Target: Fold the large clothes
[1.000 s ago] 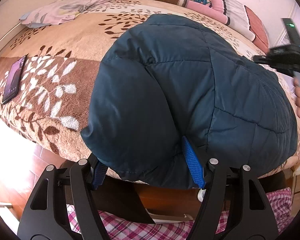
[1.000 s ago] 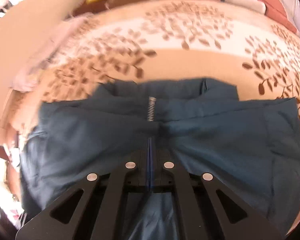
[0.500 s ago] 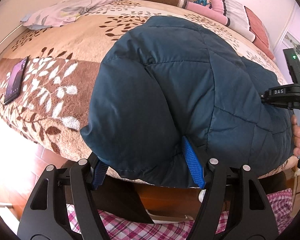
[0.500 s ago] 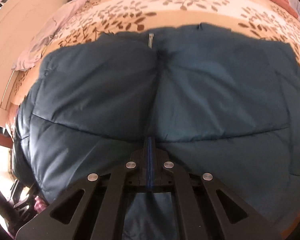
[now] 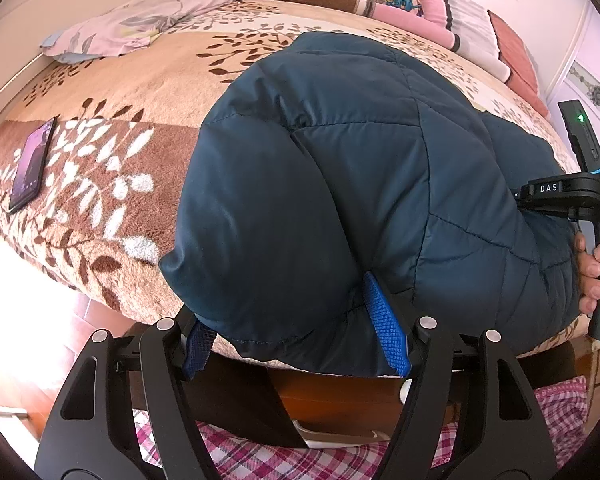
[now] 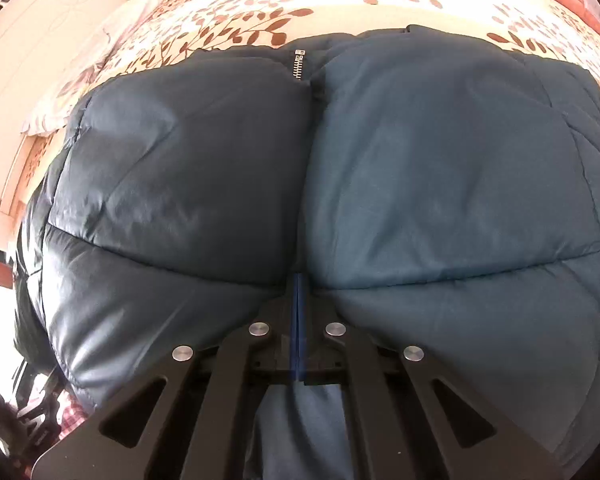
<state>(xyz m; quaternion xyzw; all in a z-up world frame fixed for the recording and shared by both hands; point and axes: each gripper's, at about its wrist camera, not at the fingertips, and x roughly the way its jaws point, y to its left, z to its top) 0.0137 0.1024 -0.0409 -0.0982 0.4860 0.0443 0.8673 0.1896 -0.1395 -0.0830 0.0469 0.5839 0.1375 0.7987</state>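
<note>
Left wrist view first: the left gripper (image 5: 296, 340) is sitting at 6 o'clock with its jaws spread wide and a fat puffy fold of the dark teal quilted jacket (image 5: 340, 184) bulging between the blue pads (image 5: 386, 330), so it's gripping the jacket there. The jacket is filling the middle of the frame, lying on the leaf-print blanket (image 5: 132, 92) at the near edge of the bed. A phone (image 5: 32, 164) is lying on the blanket at 9 o'clock, a crumpled pale sheet (image 5: 140, 20) at 11, pillows (image 5: 456, 12) at 1, and the right gripper's handle with a hand (image 5: 592, 268) on it at 3. Right wrist view: the right gripper (image 6: 299, 308) is clenched tight at 6 o'clock, pads together, pinching the jacket's fabric right in the seam. The zipper (image 6: 298, 65) is showing at 12.
</note>
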